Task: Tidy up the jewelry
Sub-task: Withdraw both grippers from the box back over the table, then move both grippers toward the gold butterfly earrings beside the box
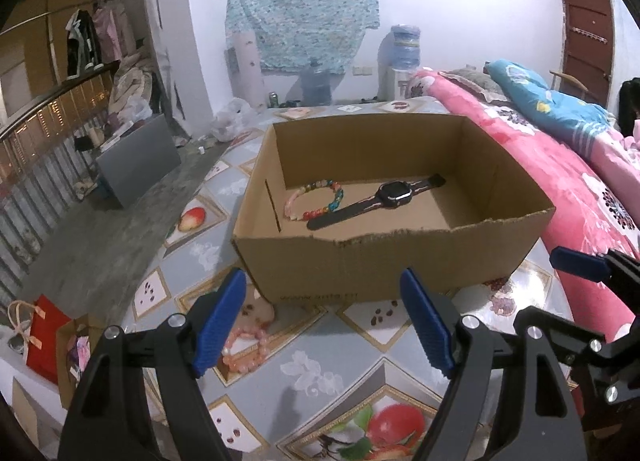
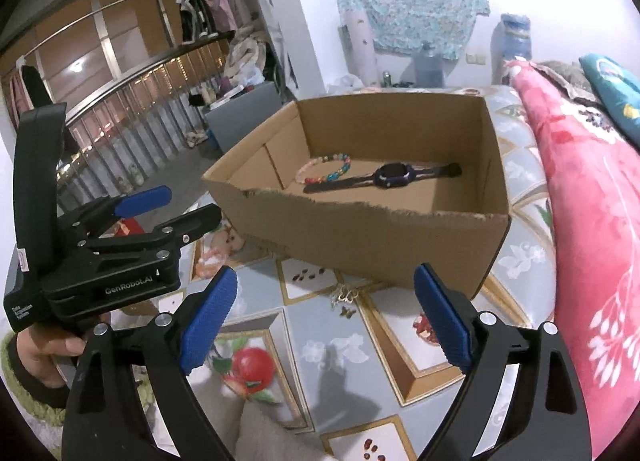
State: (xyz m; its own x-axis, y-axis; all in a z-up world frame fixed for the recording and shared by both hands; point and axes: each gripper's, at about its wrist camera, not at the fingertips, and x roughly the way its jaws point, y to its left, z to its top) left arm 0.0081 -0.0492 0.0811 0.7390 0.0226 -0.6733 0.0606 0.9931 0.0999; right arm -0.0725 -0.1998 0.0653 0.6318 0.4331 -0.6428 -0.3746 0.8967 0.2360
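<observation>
Left wrist view. The left gripper (image 1: 324, 325) hangs above a table (image 1: 344, 357) covered with a fruit-patterned cloth, its blue pads spread wide with nothing between them. A pink bead bracelet (image 1: 246, 349) lies on the cloth just beside the gripper's left pad (image 1: 220, 325), partly hidden behind it; whether the pad touches the beads cannot be told. Beyond the gripper stands an open cardboard box (image 1: 360, 265) with a torn near rim. On its floor lie a multicoloured bead bracelet (image 1: 316, 201) and, just to its right, a dark wristwatch (image 1: 376, 197) laid out flat; the watch strap reaches to just beside the beads. At the right edge the right gripper (image 1: 580, 265) enters the frame. A pink floral quilt (image 1: 560, 165) lies to the right of the table.

Right wrist view. The right gripper (image 2: 328, 321) has its pads set wide apart and holds nothing. On the cloth between and beyond the pads lies a small metallic trinket (image 2: 345, 297), just in front of the box (image 2: 360, 237); its kind is too small to tell. The multicoloured bracelet (image 2: 326, 169) and the watch (image 2: 390, 177) rest inside the box. At left, a hand (image 2: 44, 353) holds the left gripper (image 2: 172, 205), seen from the side, its jaws apart.
</observation>
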